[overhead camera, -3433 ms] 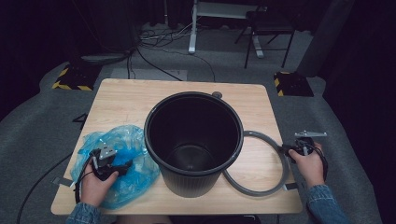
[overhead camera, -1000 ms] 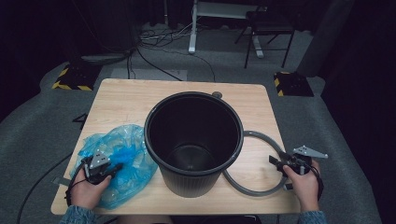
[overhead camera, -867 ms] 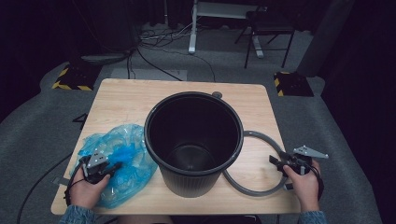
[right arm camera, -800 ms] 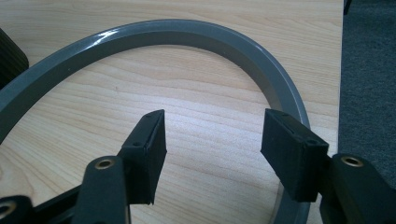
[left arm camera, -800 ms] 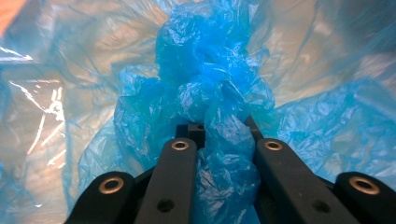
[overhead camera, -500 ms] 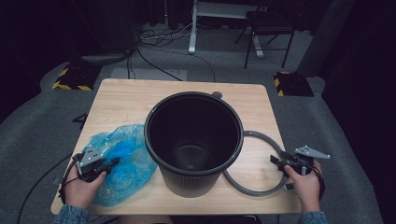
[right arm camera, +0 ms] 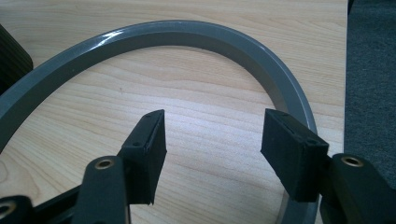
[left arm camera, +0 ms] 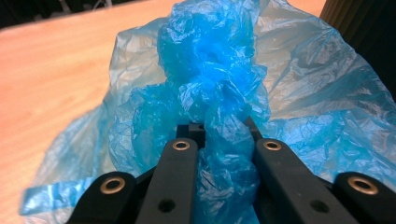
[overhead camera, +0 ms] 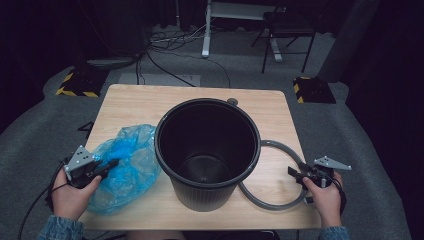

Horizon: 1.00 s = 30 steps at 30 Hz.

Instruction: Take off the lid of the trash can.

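A crumpled blue plastic bag (overhead camera: 125,165) lies on the left part of the wooden table (overhead camera: 150,105), beside a tall black bucket (overhead camera: 207,150) that stands upright in the middle. My left gripper (overhead camera: 107,164) is shut on a bunched fold of the blue plastic bag (left arm camera: 219,93), which fills the space between its jaws. A grey ring (overhead camera: 275,200) lies flat to the right of the bucket, partly under it. My right gripper (overhead camera: 296,172) hovers open just above the grey ring (right arm camera: 187,35) at its right arc, nothing between its jaws.
The table's right edge (right arm camera: 348,70) runs close beside the ring, with grey carpet (overhead camera: 360,150) beyond. A small round object (overhead camera: 232,101) sits behind the bucket. Cables, a desk leg and a chair (overhead camera: 287,27) stand on the floor at the back.
My left gripper has drawn back to the left with the bag pinched in it, pulling the plastic along. The right gripper has stayed nearly still over the ring.
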Each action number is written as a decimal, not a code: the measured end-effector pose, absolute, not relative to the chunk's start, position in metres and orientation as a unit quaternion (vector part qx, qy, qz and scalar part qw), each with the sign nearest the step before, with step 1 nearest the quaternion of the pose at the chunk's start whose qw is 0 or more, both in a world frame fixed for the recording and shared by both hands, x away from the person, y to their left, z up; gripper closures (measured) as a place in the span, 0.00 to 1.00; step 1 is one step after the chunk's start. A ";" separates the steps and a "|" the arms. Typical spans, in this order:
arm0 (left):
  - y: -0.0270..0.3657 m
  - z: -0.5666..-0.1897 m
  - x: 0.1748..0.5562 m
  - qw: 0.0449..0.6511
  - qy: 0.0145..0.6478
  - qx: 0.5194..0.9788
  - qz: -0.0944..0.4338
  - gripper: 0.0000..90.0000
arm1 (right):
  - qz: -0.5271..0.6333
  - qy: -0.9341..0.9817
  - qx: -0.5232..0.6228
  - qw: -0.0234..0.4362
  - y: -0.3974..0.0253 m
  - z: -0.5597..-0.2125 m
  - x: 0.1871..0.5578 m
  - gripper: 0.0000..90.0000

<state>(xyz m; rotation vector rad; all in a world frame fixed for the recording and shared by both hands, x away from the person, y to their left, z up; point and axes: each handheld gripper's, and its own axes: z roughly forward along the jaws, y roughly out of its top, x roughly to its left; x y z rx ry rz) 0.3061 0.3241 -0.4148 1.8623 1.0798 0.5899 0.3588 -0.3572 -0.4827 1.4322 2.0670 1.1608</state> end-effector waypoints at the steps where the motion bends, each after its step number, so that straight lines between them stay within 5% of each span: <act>1: 0.324 -0.410 0.306 0.442 0.435 0.748 0.239 0.93 | 0.411 0.734 0.508 0.185 -0.357 -0.483 0.359 0.45; 30: 0.331 -0.316 0.306 0.463 0.432 0.722 0.280 0.93 | 0.412 0.736 0.509 0.174 -0.355 -0.488 0.360 0.45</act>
